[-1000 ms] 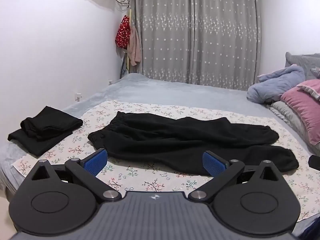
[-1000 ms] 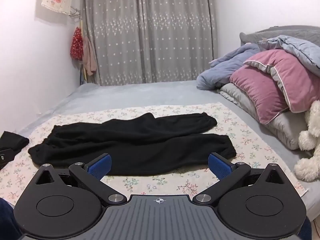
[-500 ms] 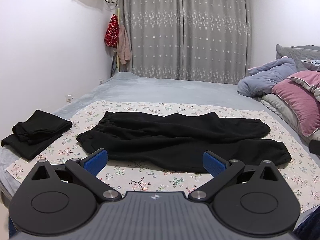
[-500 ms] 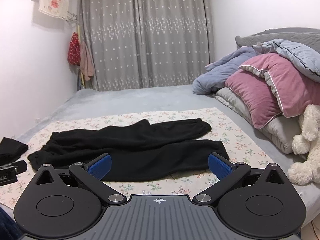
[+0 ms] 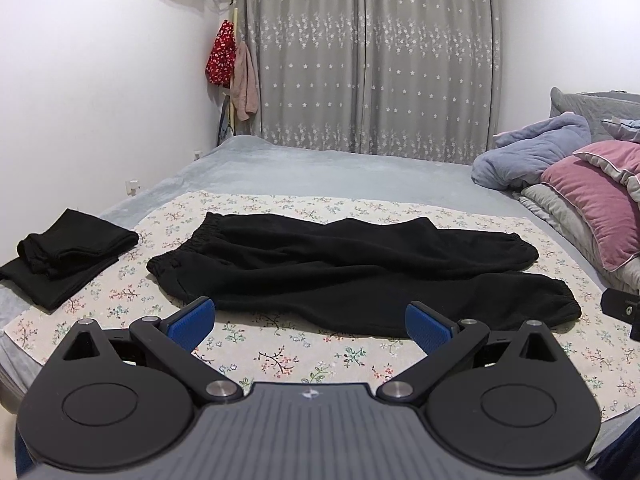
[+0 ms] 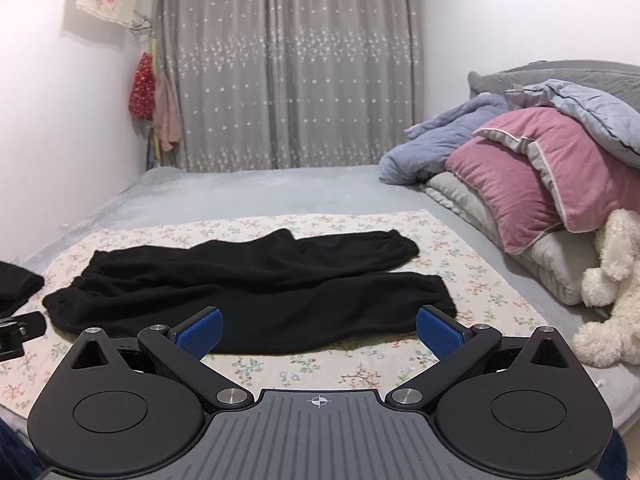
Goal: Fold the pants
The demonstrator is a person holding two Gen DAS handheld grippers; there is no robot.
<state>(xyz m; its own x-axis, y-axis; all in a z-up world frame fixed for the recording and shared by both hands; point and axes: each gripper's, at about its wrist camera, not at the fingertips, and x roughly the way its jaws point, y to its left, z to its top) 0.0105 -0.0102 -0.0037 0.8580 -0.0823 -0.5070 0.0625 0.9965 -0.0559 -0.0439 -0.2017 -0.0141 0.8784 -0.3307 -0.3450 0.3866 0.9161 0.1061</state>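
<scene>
Both my grippers, left gripper (image 5: pixel 310 320) and right gripper (image 6: pixel 319 328), have fingers spread wide, holding nothing. Black pants (image 5: pixel 340 268) lie flat on the floral mat (image 5: pixel 280 356) just beyond my fingertips, waistband toward my left.

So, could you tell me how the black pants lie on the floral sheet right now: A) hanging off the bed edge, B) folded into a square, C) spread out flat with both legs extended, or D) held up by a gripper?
C: the black pants lie spread on the floral sheet, both legs extended; left gripper and right gripper are open and empty.
</scene>
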